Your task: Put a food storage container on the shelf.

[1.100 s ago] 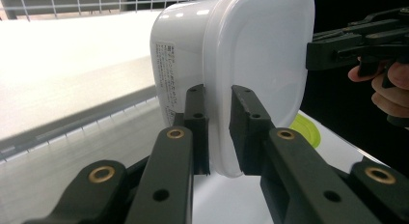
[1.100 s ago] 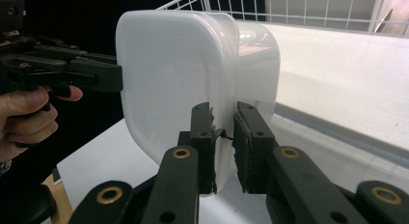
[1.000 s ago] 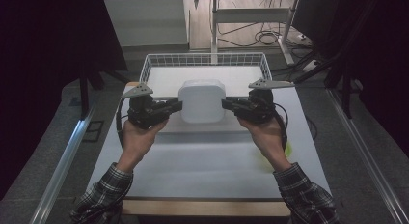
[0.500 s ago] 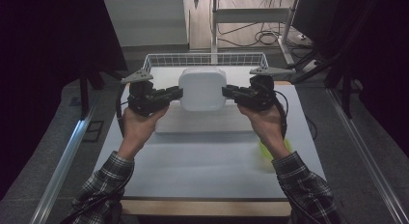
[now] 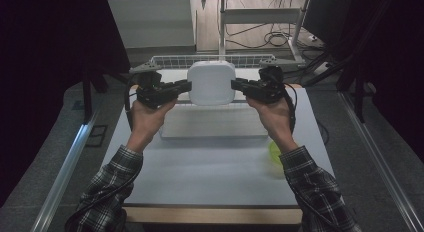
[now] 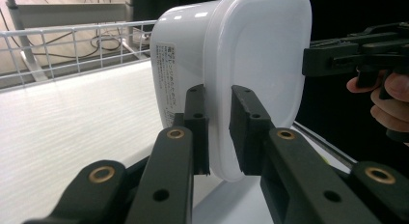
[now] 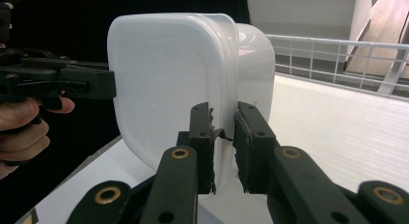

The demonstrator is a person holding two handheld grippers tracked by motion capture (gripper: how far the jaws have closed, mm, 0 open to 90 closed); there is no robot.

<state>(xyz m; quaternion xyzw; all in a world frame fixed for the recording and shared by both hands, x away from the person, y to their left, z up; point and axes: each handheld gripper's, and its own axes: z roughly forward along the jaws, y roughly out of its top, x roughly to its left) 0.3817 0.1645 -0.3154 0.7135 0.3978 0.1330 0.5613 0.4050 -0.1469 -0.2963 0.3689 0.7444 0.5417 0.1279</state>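
Above a white-topped desk [image 5: 210, 167], a white lidded container [image 5: 211, 82] is held aloft at 12 o'clock, its rim clamped at 9 o'clock by the left tongs [image 5: 186, 86] and at 3 o'clock by the right tongs [image 5: 236, 84], before a wire basket [image 5: 175, 61].

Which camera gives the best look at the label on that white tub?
The left gripper view: the white tub turns its side with the printed label toward it. The right gripper view shows the lid and the other side; the high view shows the lid from above.

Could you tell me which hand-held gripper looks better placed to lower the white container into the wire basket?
Neither alone: the left hand-held gripper and right hand-held gripper each clamp opposite rims of the white container, just before the wire basket.
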